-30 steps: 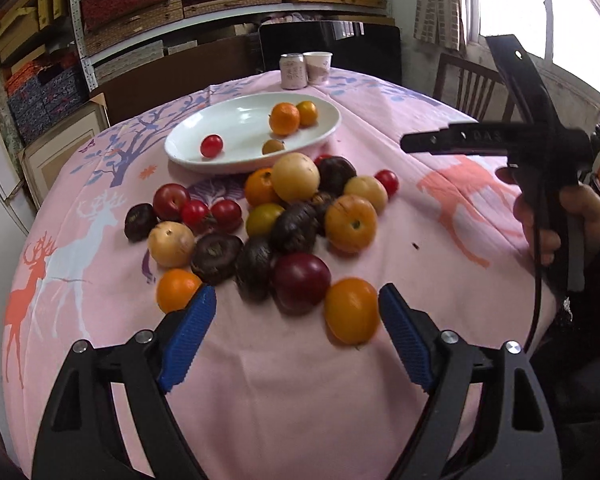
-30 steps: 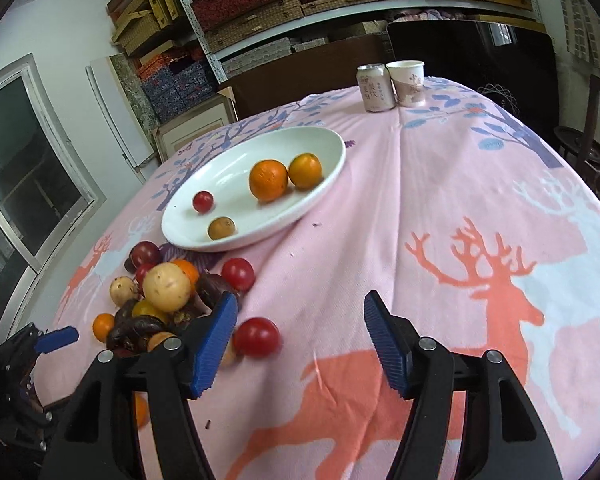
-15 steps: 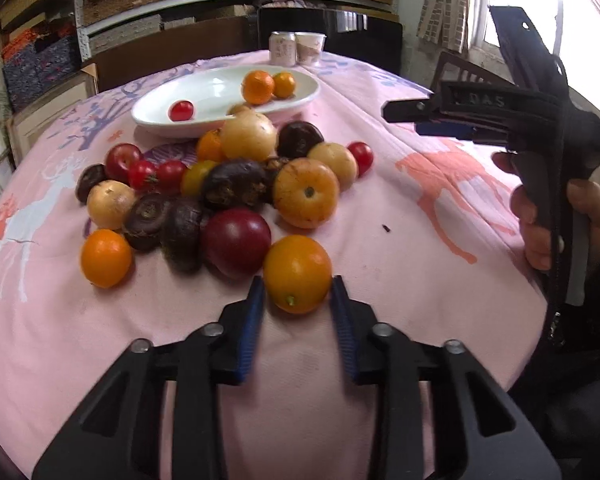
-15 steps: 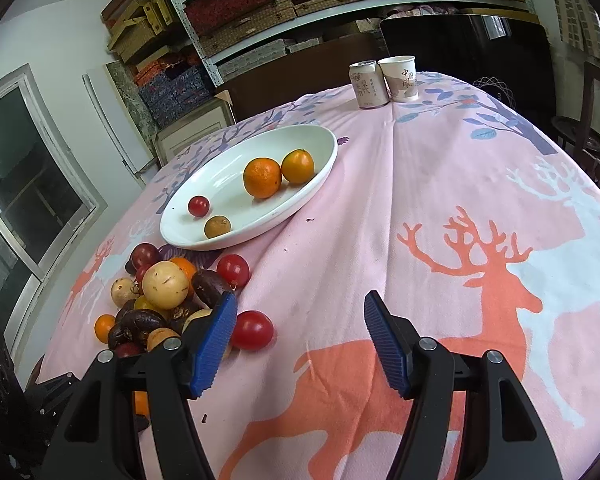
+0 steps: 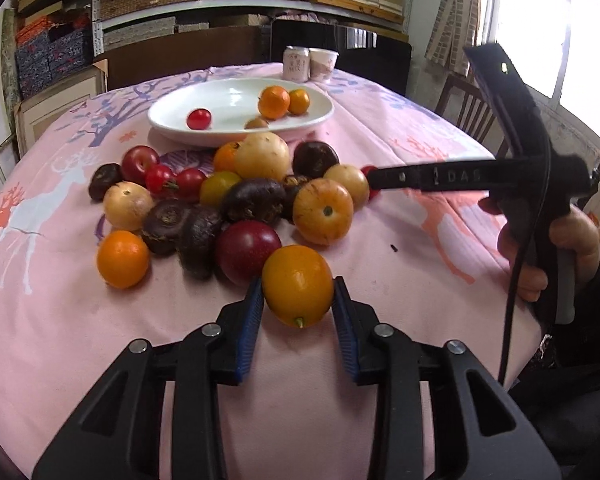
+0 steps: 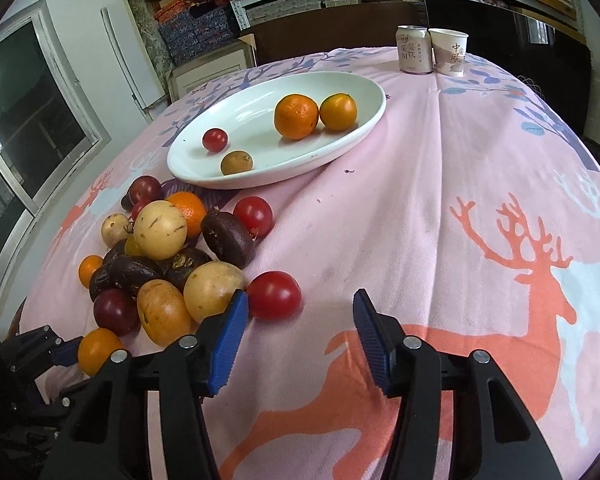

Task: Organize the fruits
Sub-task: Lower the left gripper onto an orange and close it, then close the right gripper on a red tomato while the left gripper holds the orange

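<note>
Across the pink deer-print tablecloth (image 6: pixel 440 208), most of the work was still ahead. On the left, a pile of loose fruit (image 6: pixel 160 256) lay unsorted: dark purple, yellow, orange and red pieces touching one another. At its near edge the left gripper (image 5: pixel 298 300) pinched an orange fruit (image 5: pixel 298 284), both blue pads pressed against its sides. Further on, the white oval plate (image 6: pixel 352 144) held only four pieces: a small red one, a brownish one and two oranges. To the right of the pile, the right gripper (image 6: pixel 298 314) was closing, its pads not yet on anything; a red tomato (image 6: pixel 274 295) sat just off its left pad. Far right at the back stood a drink can (image 6: pixel 414 54) and a paper cup (image 6: pixel 448 52), both printed with Chinese characters; the cup's looked like 中国风. The gripper body bore the letters "DAS"
</note>
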`<state>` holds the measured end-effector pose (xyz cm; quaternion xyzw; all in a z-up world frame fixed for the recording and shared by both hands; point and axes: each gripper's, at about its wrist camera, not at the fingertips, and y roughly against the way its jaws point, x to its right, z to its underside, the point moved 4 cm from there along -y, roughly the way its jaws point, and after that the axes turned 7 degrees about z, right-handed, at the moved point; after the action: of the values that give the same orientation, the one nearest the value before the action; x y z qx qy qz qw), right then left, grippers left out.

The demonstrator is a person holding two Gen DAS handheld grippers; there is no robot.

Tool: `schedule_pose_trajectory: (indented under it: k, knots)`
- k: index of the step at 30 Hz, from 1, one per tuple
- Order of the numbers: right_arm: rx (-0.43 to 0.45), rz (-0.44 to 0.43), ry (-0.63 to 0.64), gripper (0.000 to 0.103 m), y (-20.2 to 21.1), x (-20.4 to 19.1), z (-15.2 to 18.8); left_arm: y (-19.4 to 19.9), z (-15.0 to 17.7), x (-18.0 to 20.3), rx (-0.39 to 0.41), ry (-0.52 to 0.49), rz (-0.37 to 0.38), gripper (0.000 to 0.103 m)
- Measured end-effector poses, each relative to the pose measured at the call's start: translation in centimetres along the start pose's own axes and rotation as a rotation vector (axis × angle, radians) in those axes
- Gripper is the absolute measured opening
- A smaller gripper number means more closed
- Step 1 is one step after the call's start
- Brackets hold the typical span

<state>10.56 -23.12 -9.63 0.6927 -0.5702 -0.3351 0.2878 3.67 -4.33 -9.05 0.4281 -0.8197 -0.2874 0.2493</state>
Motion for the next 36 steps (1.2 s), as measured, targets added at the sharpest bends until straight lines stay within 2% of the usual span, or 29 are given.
schedule_pose_trajectory:
  k: [4, 7, 11, 21, 29, 36]
  knots:
    - [-0.014, 0.004, 0.005, 0.054, -0.4, -0.2, -0.2, 2.2, -0.4, -1.0, 0.054, 0.019, -0.011, 0.034]
    - [-0.022, 0.003, 0.006, 0.054, -0.8, -0.5, -0.5, 2.6, -0.4, -1.5, 0.054, 0.03, -0.018, 0.034]
    - [-0.035, -0.032, 0.033, 0.041, -1.4, -1.5, -0.8, 2.3, -0.1, -1.5, 0.037, 0.029, -0.015, 0.034]
    - [-0.04, -0.069, 0.045, 0.03, -1.7, -2.0, -0.9, 2.2, -0.1, -1.8, 0.035, 0.039, -0.028, 0.034]
    - [0.025, -0.086, 0.001, 0.03, -0.3, -1.1, -0.8, 2.4, -0.1, -2.2, 0.045, 0.048, -0.033, 0.034]
    - [0.071, -0.066, -0.028, 0.03, 1.0, -0.3, -0.3, 2.6, -0.2, -2.7, 0.049, 0.062, -0.058, 0.034]
